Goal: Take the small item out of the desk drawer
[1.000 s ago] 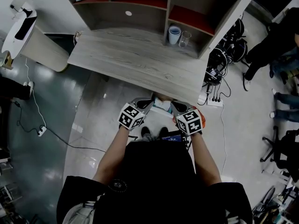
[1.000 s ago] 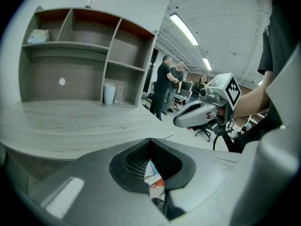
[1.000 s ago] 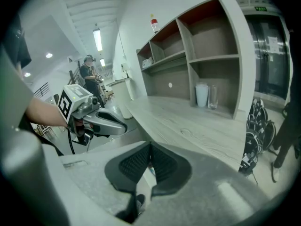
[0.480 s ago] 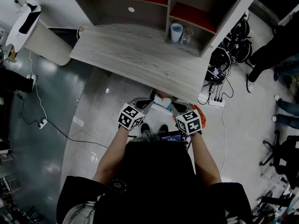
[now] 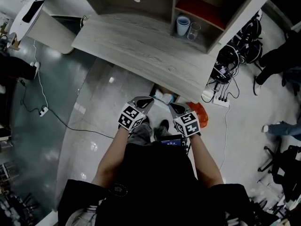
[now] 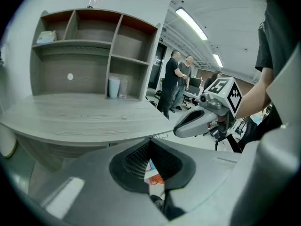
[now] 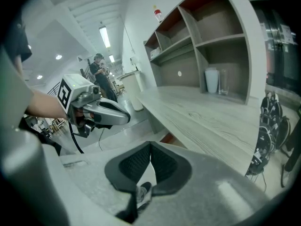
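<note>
The grey wood-grain desk (image 5: 141,51) with its shelf unit fills the top of the head view. I cannot make out a drawer or a small item. Just below the desk's front edge are my two grippers, side by side and pointing toward it. The left gripper (image 5: 145,100) is shut and holds nothing; in its own view the pads meet (image 6: 150,147) below the desk top (image 6: 84,117). My right gripper (image 5: 173,106) is also shut and empty (image 7: 150,149), with the desk (image 7: 202,117) ahead on its right. Each gripper view shows the other gripper (image 6: 181,128) (image 7: 124,118).
A white and teal object (image 5: 164,97) and an orange bag (image 5: 197,112) lie under the desk edge. A blue cup (image 5: 183,25) and a glass (image 5: 193,30) stand in the shelf unit. A power strip and cables (image 5: 218,100) are at the right, people (image 5: 277,55) beyond.
Both grippers have sunk a little in front of the desk edge and stay shut. The head view has shifted, so the desk sits higher in the picture.
</note>
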The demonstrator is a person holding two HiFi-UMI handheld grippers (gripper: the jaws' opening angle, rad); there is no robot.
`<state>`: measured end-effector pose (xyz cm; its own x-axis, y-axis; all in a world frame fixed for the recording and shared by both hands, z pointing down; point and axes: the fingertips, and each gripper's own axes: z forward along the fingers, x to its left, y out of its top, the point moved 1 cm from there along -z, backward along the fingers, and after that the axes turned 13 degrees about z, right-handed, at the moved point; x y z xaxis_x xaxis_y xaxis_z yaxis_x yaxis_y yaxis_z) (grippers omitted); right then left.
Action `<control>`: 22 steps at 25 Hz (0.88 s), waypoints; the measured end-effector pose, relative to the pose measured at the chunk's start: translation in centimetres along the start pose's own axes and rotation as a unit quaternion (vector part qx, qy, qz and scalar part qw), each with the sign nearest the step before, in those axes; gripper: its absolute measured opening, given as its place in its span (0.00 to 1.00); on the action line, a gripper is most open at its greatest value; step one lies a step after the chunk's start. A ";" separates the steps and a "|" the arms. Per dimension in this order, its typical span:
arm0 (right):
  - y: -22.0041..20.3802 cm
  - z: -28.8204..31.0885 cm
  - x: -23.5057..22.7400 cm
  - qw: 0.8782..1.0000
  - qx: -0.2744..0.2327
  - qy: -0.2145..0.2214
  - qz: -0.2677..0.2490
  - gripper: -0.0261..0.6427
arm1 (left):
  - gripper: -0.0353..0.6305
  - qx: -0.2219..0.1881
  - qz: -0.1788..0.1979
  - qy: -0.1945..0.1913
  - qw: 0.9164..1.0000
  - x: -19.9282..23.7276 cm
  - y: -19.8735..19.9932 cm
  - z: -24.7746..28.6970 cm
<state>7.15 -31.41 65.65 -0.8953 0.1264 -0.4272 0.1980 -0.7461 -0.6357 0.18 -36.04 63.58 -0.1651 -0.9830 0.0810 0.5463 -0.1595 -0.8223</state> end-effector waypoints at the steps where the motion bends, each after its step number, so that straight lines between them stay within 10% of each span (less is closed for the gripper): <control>1: -0.3 0.2 0.0 1.000 0.005 0.003 -0.001 0.04 | 0.05 0.001 -0.004 0.003 1.000 0.0 -0.3 0.0; 22: -3.0 8.5 -2.2 0.989 0.116 -0.004 -0.094 0.12 | 0.05 0.010 -0.065 -0.014 0.998 1.6 -6.0 3.2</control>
<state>5.11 -34.99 73.94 -0.9107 0.2734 -0.3096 -0.0687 -0.8394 -0.5391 -0.78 -36.95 70.45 -0.2127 -0.9562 0.2012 0.5390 -0.2865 -0.7921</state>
